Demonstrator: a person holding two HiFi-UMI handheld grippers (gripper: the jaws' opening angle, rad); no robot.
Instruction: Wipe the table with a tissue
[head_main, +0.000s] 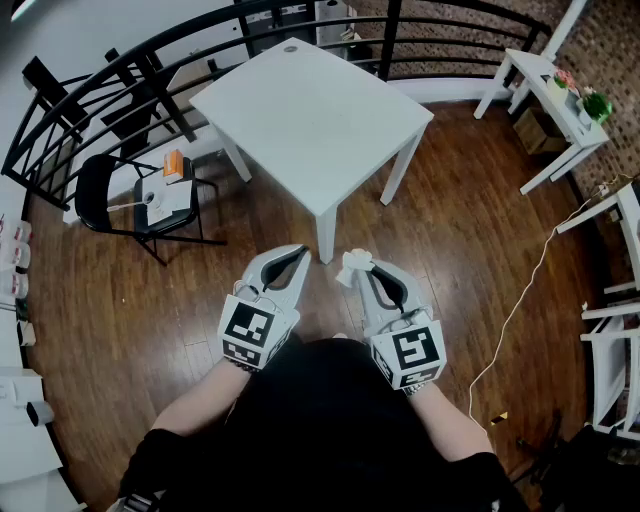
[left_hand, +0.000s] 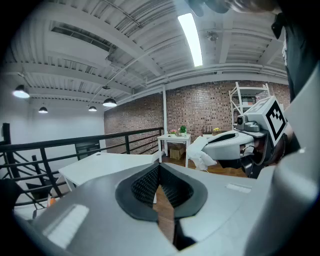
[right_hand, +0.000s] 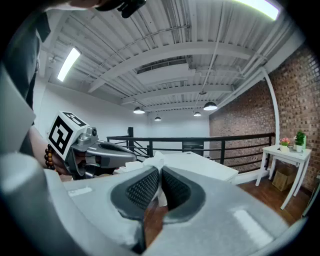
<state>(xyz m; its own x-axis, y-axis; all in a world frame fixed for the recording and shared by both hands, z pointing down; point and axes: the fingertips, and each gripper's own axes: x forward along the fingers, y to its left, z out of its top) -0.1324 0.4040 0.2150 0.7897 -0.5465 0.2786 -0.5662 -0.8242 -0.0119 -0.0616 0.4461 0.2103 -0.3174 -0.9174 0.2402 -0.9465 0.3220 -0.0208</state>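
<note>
A white square table (head_main: 310, 115) stands ahead of me on the wood floor, and its top shows pale in the left gripper view (left_hand: 107, 167) and the right gripper view (right_hand: 200, 167). My right gripper (head_main: 357, 268) is shut on a crumpled white tissue (head_main: 354, 266), held above the floor short of the table's near corner. The tissue (right_hand: 156, 161) sticks up between the jaws and also shows from the left (left_hand: 202, 159). My left gripper (head_main: 295, 253) hangs beside it, jaws shut with nothing between them (left_hand: 159, 170).
A black railing (head_main: 120, 75) curves behind the table. A black chair (head_main: 140, 200) with papers on it stands at the left. White side tables (head_main: 550, 100) with small plants line the right wall. A cable (head_main: 520, 300) trails across the floor at the right.
</note>
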